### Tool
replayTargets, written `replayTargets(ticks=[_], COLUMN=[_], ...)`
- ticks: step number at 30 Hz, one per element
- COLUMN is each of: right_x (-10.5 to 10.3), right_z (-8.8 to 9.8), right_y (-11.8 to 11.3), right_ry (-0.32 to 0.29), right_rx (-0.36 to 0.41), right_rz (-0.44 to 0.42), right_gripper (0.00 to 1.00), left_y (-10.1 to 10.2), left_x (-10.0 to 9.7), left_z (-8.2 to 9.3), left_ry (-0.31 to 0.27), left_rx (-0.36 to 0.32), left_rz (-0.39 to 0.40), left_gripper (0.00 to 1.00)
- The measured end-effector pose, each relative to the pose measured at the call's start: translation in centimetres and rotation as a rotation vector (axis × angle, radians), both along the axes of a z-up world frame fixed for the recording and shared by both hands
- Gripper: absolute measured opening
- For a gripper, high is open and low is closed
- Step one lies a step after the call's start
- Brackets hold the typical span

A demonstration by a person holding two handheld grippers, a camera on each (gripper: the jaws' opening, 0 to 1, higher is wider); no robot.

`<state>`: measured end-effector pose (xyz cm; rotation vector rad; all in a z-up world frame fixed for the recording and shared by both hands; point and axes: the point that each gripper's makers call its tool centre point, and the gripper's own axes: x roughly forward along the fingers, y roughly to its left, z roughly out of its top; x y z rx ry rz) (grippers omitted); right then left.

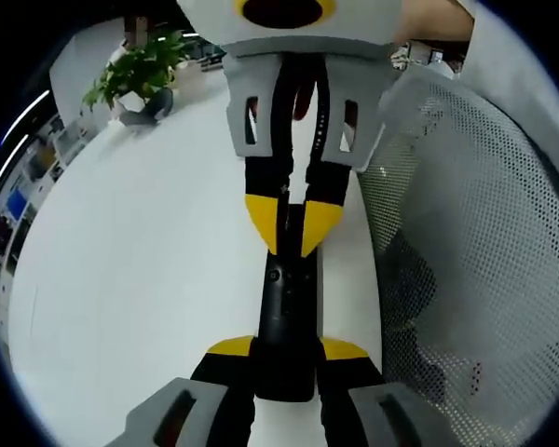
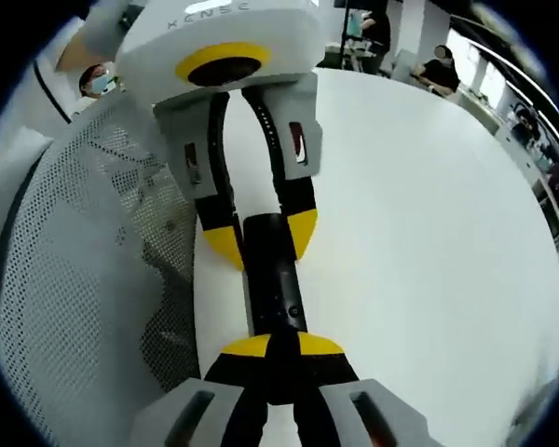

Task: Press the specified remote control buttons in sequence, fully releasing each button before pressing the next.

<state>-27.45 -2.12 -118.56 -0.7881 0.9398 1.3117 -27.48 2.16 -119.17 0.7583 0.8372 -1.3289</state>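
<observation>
Left tool (image 1: 284, 358): jaws clamp the near end of the black remote control (image 1: 287, 317), held above the white desk (image 1: 149, 270). Right tool (image 2: 272, 349): jaws closed to a narrow gap, tips pressing on the remote control (image 2: 272, 279). The remote control lies between both tools.

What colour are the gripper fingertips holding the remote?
Yellow fingertips on black fingers, clearest in the left gripper view, around the black remote.

The left gripper (image 1: 287, 352) and right gripper (image 2: 281, 348) face each other tip to tip, each with its yellow-tipped jaws closed on one end of the black remote (image 1: 286, 317).
</observation>
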Motion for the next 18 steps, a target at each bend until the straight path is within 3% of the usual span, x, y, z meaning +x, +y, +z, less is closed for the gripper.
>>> replayTargets(ticks=[3,8,13,18], right_x=[-0.11,-0.20,-0.36,-0.40], right_z=[0.06,0.27,0.36,0.38], right_y=[-0.06,-0.09,0.11,0.27], right_ry=[-0.047,-0.133,-0.147,-0.135], right_rx=[0.009,0.105,0.115,0.090], right_rz=[0.018,0.085,0.202,0.239], right_gripper=[0.05,0.05,0.05,0.04], left_y=[-0.01,0.02,0.03,0.03], left_x=[0.01,-0.01,-0.02,-0.02], left_z=[0.00,0.00,-0.01,-0.01], left_ry=[0.000,0.000,0.000,0.001], left_rx=[0.002,-0.004,-0.008,-0.009], left_rz=[-0.001,0.007,0.007,0.009], left_gripper=[0.24,0.24,0.24,0.24])
